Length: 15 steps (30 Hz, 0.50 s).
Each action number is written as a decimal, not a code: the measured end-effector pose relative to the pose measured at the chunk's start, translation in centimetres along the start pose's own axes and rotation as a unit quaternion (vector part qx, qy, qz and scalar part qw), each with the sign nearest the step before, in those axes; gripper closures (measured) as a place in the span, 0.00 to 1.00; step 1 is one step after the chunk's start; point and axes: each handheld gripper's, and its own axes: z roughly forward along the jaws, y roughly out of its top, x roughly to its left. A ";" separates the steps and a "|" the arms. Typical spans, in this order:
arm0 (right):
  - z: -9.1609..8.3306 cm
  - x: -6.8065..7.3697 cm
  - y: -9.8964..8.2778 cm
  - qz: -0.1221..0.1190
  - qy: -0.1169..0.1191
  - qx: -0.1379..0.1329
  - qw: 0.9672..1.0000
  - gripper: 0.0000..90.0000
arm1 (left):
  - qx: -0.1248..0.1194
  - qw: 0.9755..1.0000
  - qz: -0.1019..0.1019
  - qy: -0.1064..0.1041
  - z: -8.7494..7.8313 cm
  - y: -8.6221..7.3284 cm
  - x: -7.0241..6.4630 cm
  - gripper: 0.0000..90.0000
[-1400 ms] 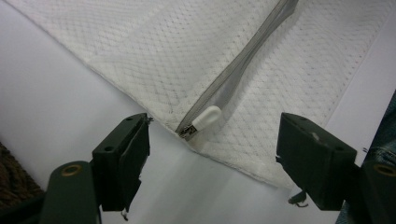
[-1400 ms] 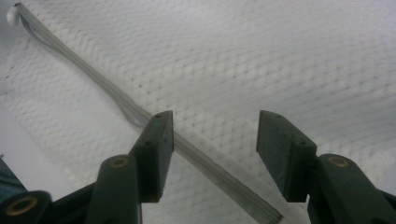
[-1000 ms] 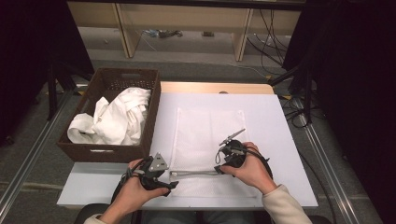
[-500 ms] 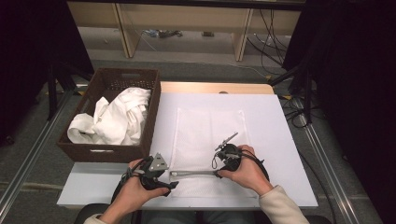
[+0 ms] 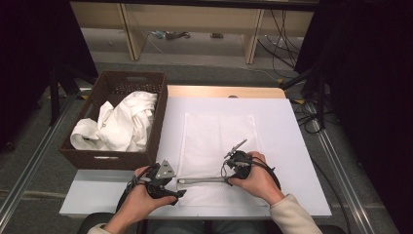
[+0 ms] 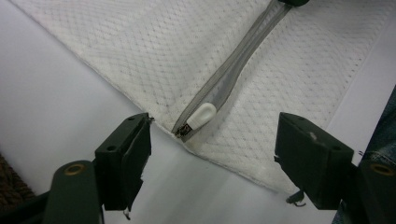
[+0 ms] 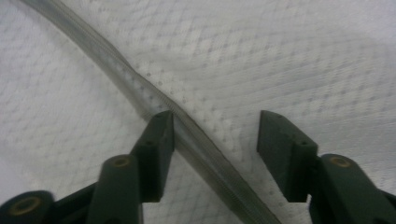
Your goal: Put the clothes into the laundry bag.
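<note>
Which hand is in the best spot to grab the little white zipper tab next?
Left, probably. The left gripper sits open right at the white zipper pull; the right gripper is farther along the zipper.

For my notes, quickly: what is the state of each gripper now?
Left gripper: open, holding nothing.
Right gripper: open, jaws just closing a little around the zipper, not gripping it.

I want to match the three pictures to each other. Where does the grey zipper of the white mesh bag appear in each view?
High view: the grey zipper lies level near the table's front edge, between the two hands.
Left gripper view: it runs from the top right down to the white zipper pull at centre.
Right gripper view: it crosses diagonally from top left, between the jaws.
Shared landmark: the white mesh bag.
</note>
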 end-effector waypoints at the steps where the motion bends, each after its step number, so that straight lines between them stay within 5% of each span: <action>1: -0.1 -0.2 0.0 -0.007 0.003 -0.007 1.000 0.59 | 0.000 1.000 0.001 0.000 0.0 0.0 0.0 0.30; 11: 0.0 -0.7 -0.2 0.035 0.006 -0.037 0.999 0.73 | -0.001 1.000 0.000 0.000 0.0 0.0 0.0 0.30; 15: 0.1 -0.8 -0.2 0.026 0.011 -0.051 0.998 0.83 | 0.000 1.000 -0.001 0.003 -0.1 0.0 0.0 0.30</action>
